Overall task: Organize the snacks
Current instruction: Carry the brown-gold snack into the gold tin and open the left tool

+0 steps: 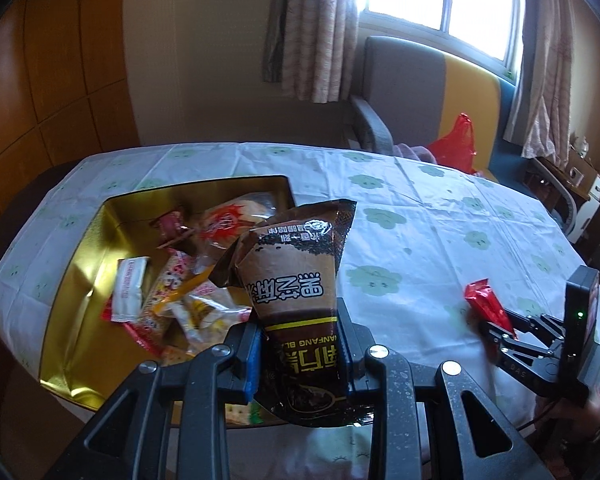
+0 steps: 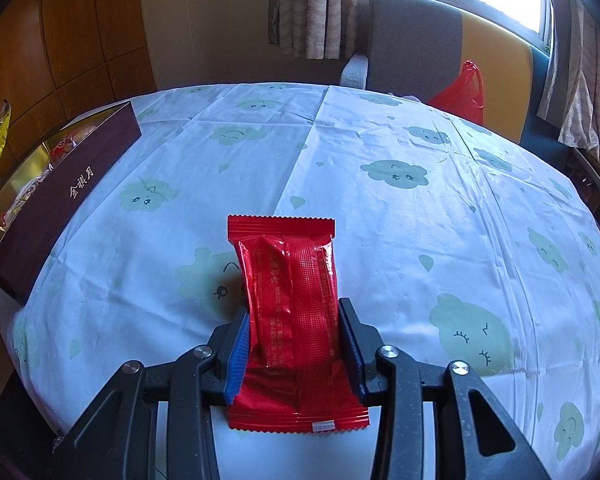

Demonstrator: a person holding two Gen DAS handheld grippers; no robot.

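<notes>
Left tongs (image 1: 300, 344) are clamped on a brown snack pouch (image 1: 296, 280), pads pressing both sides of its lower half. The pouch stands with its long axis running away from me, top seal pointing up and toward the far side of the gold box (image 1: 84, 264), and its print reads upside down from my view. It hangs above the near right corner of that box; its bottom end dips below the tongs and gets cut off behind the frame.

Right tongs (image 2: 296, 344) are squeezed on a red packet (image 2: 290, 292) at about mid-length, jaws only as wide as the packet. Long axis again points straight away from me, serrated end forward, seam side facing the camera. It's held over the tabletop (image 2: 420, 220), well to the right of the box, and I can't tell if its far end touches the cloth.

Inside the box there's a heap of wrapped snacks (image 1: 180, 288), red, white and yellow wrappers overlapping, so I can't count them or read the labels. The pouch blocks the right part of that heap. From the right camera the box's dark maroon side wall (image 2: 68, 196) hides nearly all of the inside.

Past the box on the far side of the tabletop: a grey and yellow chair (image 1: 420, 92) with a red plastic bag (image 1: 456, 144) on it, curtains (image 1: 320, 28) and a bright window.
</notes>
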